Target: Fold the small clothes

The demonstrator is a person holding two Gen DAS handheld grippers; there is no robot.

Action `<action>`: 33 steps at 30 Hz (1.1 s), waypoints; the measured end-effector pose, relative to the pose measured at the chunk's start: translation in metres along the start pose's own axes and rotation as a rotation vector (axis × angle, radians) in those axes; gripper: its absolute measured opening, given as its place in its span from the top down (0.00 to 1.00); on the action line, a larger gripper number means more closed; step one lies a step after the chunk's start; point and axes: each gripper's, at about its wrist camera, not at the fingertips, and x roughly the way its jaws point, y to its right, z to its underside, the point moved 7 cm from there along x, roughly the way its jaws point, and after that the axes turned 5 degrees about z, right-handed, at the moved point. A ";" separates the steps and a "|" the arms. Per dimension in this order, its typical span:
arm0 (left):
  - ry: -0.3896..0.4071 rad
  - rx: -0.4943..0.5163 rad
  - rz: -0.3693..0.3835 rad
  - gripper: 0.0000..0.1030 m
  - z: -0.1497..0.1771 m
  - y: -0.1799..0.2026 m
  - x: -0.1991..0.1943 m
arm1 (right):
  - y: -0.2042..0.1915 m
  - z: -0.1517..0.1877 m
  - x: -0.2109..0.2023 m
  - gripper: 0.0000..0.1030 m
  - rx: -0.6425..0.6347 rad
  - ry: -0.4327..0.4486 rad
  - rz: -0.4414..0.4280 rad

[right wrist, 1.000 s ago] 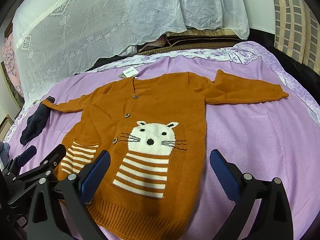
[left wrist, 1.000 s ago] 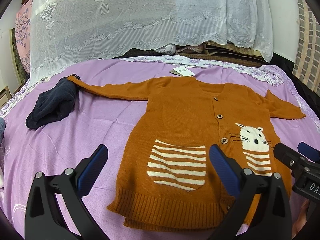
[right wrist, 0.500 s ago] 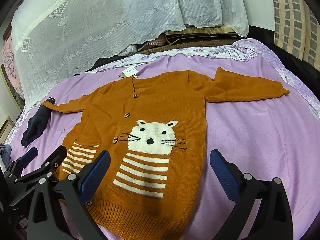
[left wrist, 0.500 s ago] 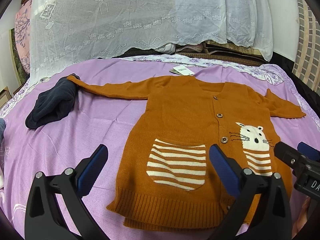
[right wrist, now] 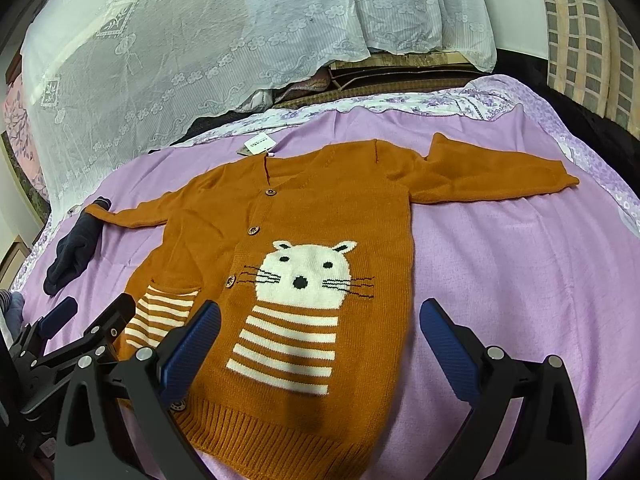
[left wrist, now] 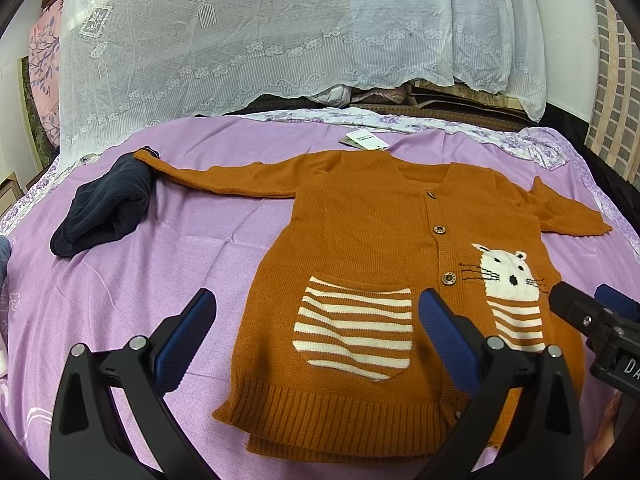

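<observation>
An orange knit cardigan [left wrist: 360,232] [right wrist: 320,216] with a white cat face, striped pocket and wooden buttons lies flat, front up, on the purple bed sheet [left wrist: 160,264], both sleeves spread outward. A white paper tag [left wrist: 366,139] sticks out at its collar. My left gripper [left wrist: 316,320] hovers open above the hem near the striped pocket, holding nothing. My right gripper [right wrist: 320,328] hovers open over the lower right side below the cat, also holding nothing. Each gripper shows at the edge of the other's view.
A dark navy garment [left wrist: 104,208] lies bunched by the left sleeve cuff. White lace fabric [left wrist: 280,32] drapes over piled things behind the bed. A floral sheet border [right wrist: 400,104] runs along the far edge. Checked cloth [right wrist: 584,40] hangs at the right.
Both views have shifted only slightly; the right gripper has drifted a little nearer the cardigan. The cardigan itself has not moved.
</observation>
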 end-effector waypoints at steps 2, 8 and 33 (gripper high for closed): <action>-0.001 0.000 0.000 0.04 0.001 0.000 0.001 | 0.001 0.000 0.000 0.03 0.006 0.000 -0.002; -0.001 0.000 0.000 0.04 0.002 0.000 0.001 | 0.002 0.000 0.000 0.03 0.019 -0.003 -0.009; -0.064 0.006 0.002 0.04 -0.011 -0.010 0.020 | 0.047 -0.015 0.011 0.03 0.245 0.015 -0.152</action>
